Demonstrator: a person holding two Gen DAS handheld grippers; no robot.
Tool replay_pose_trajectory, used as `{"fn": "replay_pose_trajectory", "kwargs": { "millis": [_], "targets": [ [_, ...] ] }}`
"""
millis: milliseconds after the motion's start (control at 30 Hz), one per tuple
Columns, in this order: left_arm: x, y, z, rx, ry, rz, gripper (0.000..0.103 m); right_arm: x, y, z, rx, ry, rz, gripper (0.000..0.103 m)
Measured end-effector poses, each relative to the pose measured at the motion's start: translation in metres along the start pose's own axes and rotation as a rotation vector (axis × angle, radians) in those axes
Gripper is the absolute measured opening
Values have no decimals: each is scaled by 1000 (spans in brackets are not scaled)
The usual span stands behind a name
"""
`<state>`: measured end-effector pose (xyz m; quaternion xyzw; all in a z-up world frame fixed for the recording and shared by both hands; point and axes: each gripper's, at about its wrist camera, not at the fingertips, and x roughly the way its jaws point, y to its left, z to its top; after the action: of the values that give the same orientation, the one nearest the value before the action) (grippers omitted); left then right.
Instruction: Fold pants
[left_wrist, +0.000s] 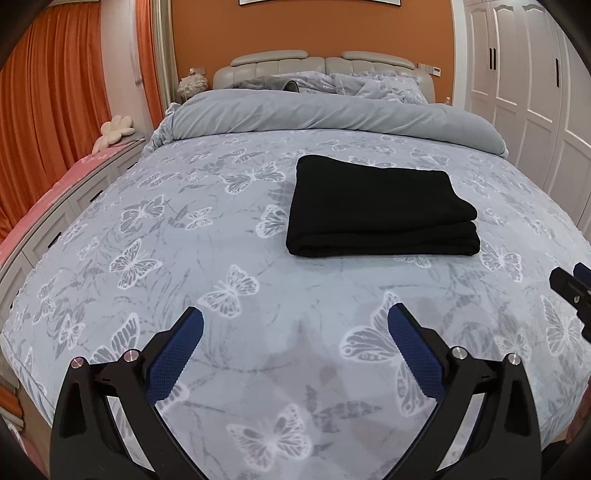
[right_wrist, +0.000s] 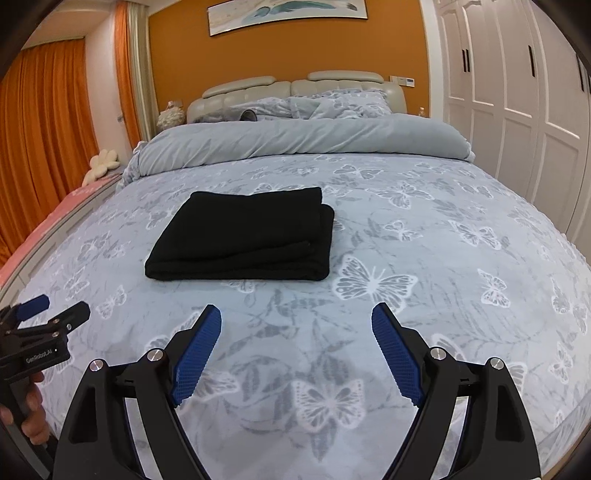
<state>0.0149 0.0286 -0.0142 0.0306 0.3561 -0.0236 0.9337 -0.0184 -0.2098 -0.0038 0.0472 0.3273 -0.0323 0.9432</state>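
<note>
Left gripper (left_wrist: 295, 325) wide apart, holding nothing, hovering low over the near part of the bed (left_wrist: 184, 258). Right gripper (right_wrist: 296, 321) likewise spread and empty, near edge too, just right of its partner. Both well short of the pants (left_wrist: 380, 206).

Pants black, lying mid-bed as a compact rectangle, layers stacked, rounded fold edge facing near. From the left view, sitting ahead and to the right; from the right view (right_wrist: 243, 236), ahead and to the left. So: squarely between the two tools, farther up the bed. Rolled duvet (left_wrist: 332, 114) beyond, well apart from the bundle.

Step in hand, by the look of it: the very end. Folding appears finished, stack tidy, right side showing two thick layers with a slight step between them. Looks like a pull-back after the last fold.

Next move, if any: perhaps a light pat or squaring of that stepped right edge, coming in from near, fingers kept apart, low and flat, careful not to drag the top layer. Otherwise, simply staying clear.
</note>
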Motion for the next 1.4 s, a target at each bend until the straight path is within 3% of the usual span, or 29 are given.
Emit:
{"fn": "replay_pose_trajectory", "kwargs": {
  "millis": [1400],
  "targets": [
    [3, -2, -4, 3, 31, -15, 98, -2, 5, -5, -3, 5, -16, 82]
  ]
}}
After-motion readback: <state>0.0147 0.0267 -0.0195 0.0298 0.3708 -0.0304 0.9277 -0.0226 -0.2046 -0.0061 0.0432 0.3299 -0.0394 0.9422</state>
